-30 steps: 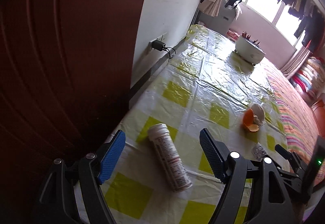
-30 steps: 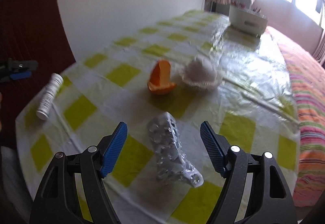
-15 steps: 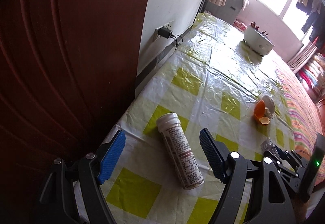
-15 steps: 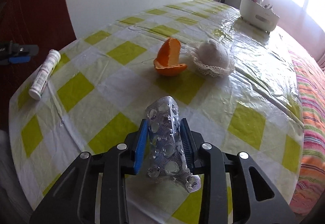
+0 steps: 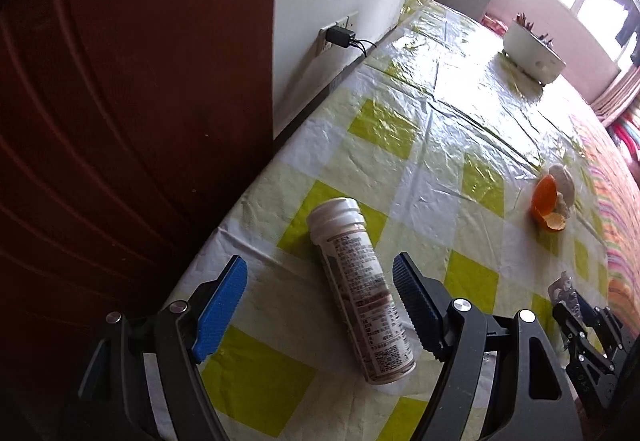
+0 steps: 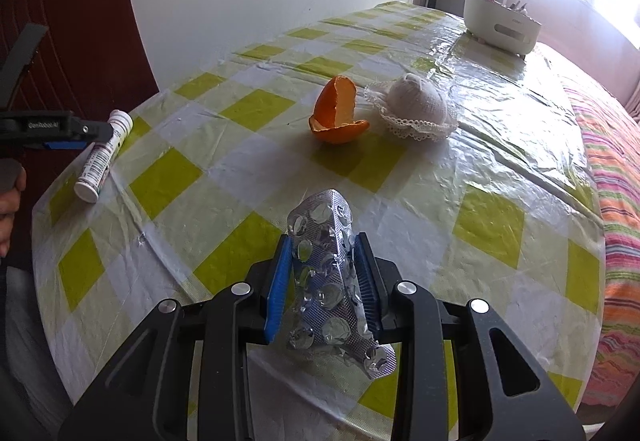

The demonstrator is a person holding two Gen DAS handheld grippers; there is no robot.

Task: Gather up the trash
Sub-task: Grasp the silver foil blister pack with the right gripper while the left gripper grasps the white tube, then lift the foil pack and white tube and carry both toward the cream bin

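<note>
A white tablet tube (image 5: 358,285) lies on the yellow-checked tablecloth (image 5: 452,113), between the jaws of my open left gripper (image 5: 320,295), nearer the right pad. The tube also shows in the right wrist view (image 6: 103,157). My right gripper (image 6: 324,273) is shut on a crumpled silver blister pack (image 6: 330,281), held just above the cloth. An orange peel (image 6: 338,113) and a white lacy cloth ball (image 6: 416,109) sit beyond it; the peel also shows in the left wrist view (image 5: 546,203).
A white container with pencils (image 6: 500,23) stands at the table's far end. A wall socket with a plugged charger (image 5: 340,37) is on the left wall. A dark red door (image 5: 120,101) is left of the table. A striped blanket (image 6: 616,201) lies to the right.
My right gripper closed on the blister pack and lifted it slightly. My left gripper moved closer over the tube, jaws still open.
</note>
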